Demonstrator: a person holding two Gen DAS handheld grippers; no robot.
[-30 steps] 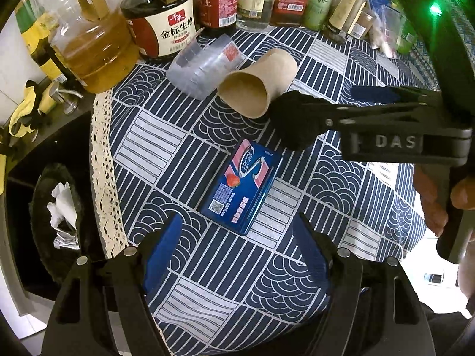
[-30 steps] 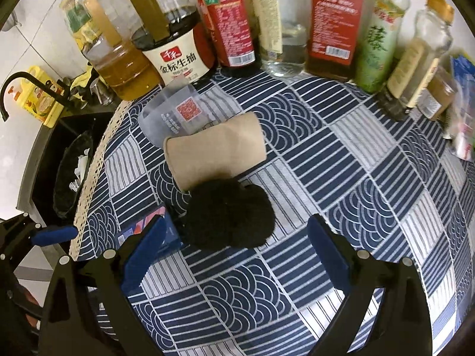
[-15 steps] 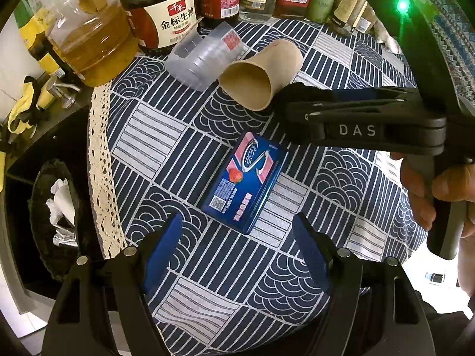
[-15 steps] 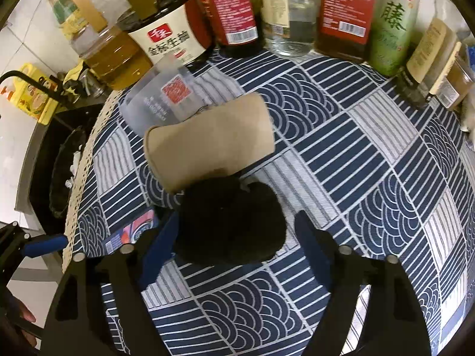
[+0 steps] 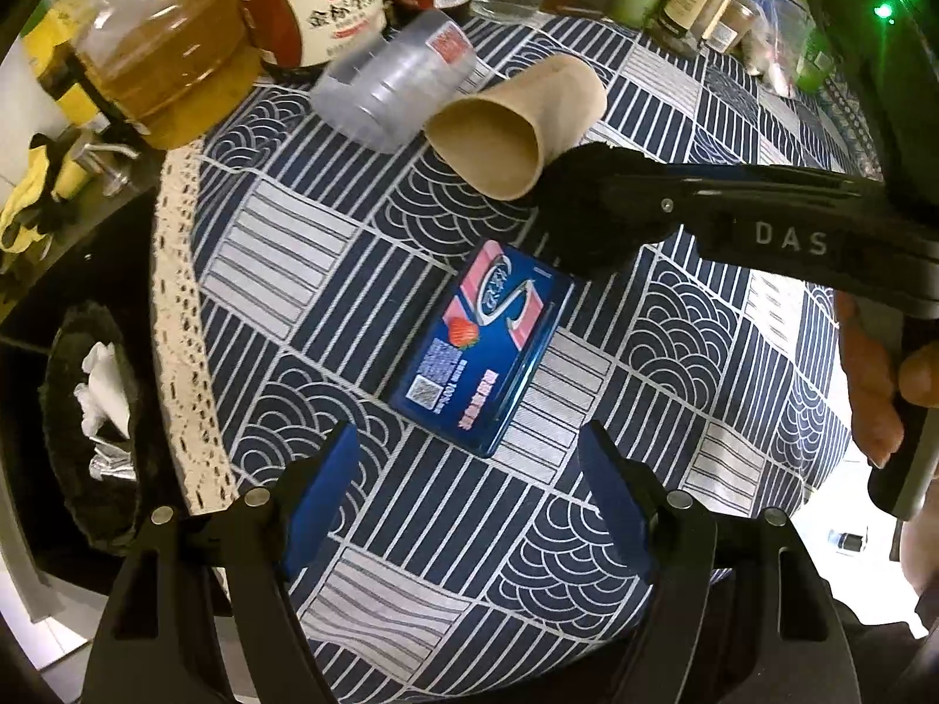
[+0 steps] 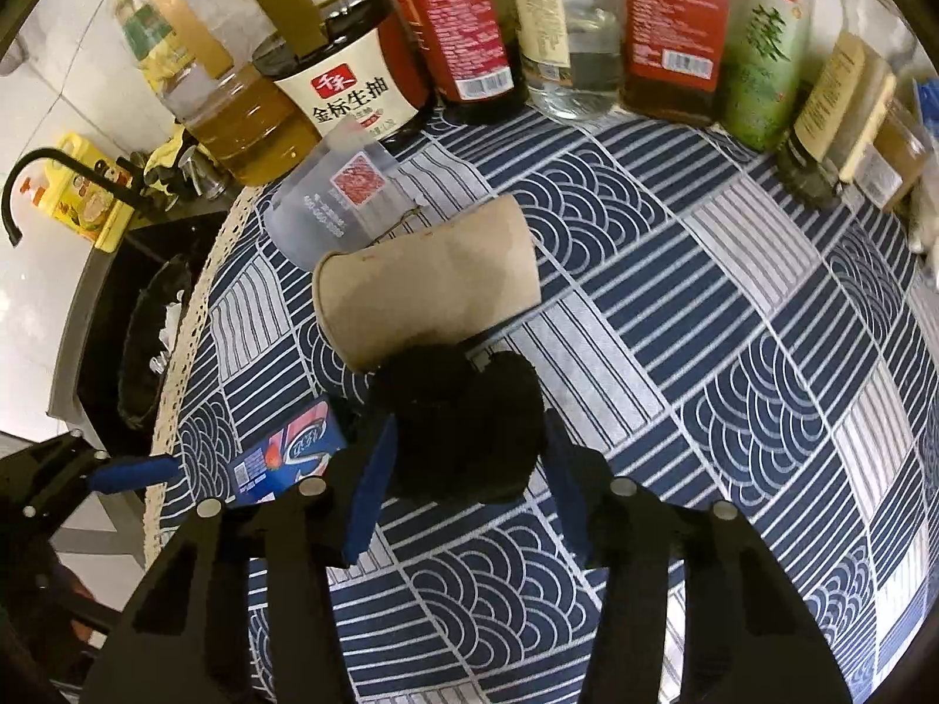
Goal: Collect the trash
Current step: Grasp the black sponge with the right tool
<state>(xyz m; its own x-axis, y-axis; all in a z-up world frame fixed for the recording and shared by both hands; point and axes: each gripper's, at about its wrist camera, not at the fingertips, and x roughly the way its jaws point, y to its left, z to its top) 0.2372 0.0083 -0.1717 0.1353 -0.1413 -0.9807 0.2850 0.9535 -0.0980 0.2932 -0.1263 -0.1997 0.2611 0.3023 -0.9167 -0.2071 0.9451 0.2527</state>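
The surface (image 5: 305, 246), covered by a navy and white patterned cloth with a lace edge, carries all the items. A row of bottles (image 6: 463, 29) stands along its far side: an oil jug (image 5: 158, 58), a soy sauce bottle (image 6: 346, 88), red-labelled bottles, a clear bottle and a green-labelled one. Off the left edge, lower down, sits a dark bin (image 5: 88, 422) holding white crumpled paper.

On the cloth, a clear plastic cup (image 5: 393, 88) lies on its side just in front of the soy sauce bottle. A brown paper cup (image 5: 516, 129) lies on its side touching it, mouth toward the left gripper's camera. A black fuzzy ball (image 6: 463, 422) rests against the paper cup's side. A blue carton (image 5: 487, 346) with a strawberry picture lies flat nearer the left edge, just beside the ball.

The right gripper (image 6: 469, 469) has its jaws closed in around the black ball, one blue pad at each side; firm contact cannot be confirmed. The left gripper (image 5: 469, 498) has its jaws wide apart, holding nothing, with the blue carton just ahead of them.

The left wrist view shows the right gripper's body crossing from the right, blocking the cloth behind it, and the paper cup's inside. The right wrist view shows the bottle labels, and only a corner of the carton.
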